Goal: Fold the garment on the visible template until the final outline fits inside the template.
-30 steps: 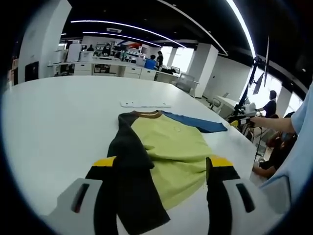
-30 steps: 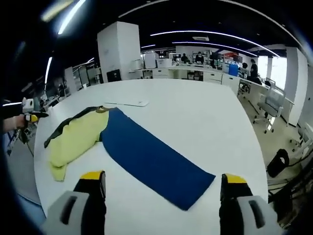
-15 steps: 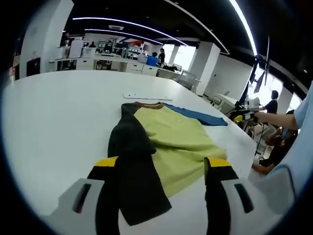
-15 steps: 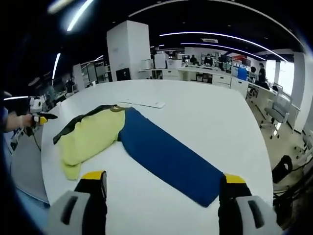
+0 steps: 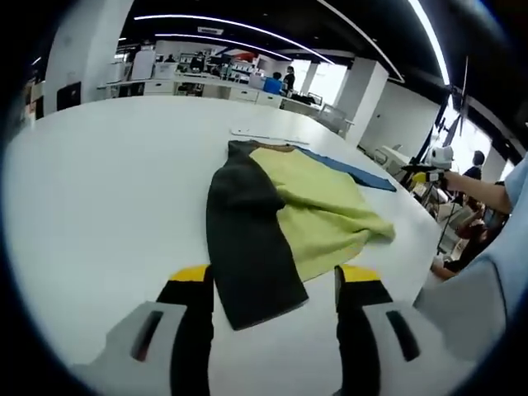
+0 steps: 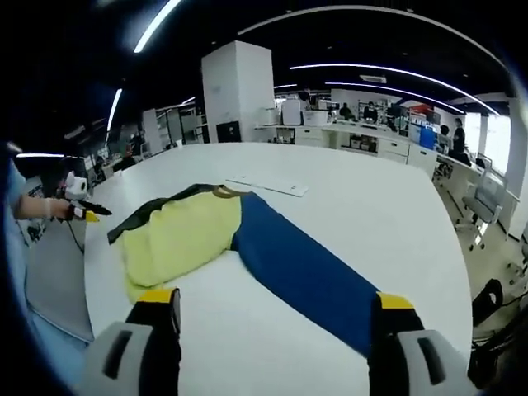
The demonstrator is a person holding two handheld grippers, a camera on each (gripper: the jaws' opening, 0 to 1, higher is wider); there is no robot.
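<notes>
left gripper view: garment [image 5: 285, 206] lies flat on the white table [image 5: 99, 190], just ahead of the left gripper [image 5: 272, 285]. the dark sleeve [image 5: 247, 239] runs toward the camera; its cuff end sits between the two yellow-tipped jaws, near their tips, and whether it touches them cannot be told. the jaws stand wide apart with nothing gripped. the yellow-green body panel [image 5: 322, 206] spreads to the right of the dark sleeve, its lower corner rumpled. beyond it a strip of the blue sleeve [image 5: 355, 171] shows at the far side. a thin flat white strip [image 5: 268, 135] lies on the table just past the collar.

right gripper view: the same garment [image 6: 239, 243] is seen from the other side. the blue sleeve [image 6: 305, 272] stretches diagonally from the collar [image 6: 221, 190] down toward the right jaw of the right gripper [image 6: 276, 318]; its near end passes just beside, perhaps behind, the yellow tip of that jaw. jaws wide open, holding nothing. the yellow-green panel [image 6: 177, 239] lies left of the blue sleeve, its near corner close above the left jaw tip. a dark edge [image 6: 148, 213] borders the far left side. the white strip [image 6: 268, 185] lies beyond the collar.
</notes>
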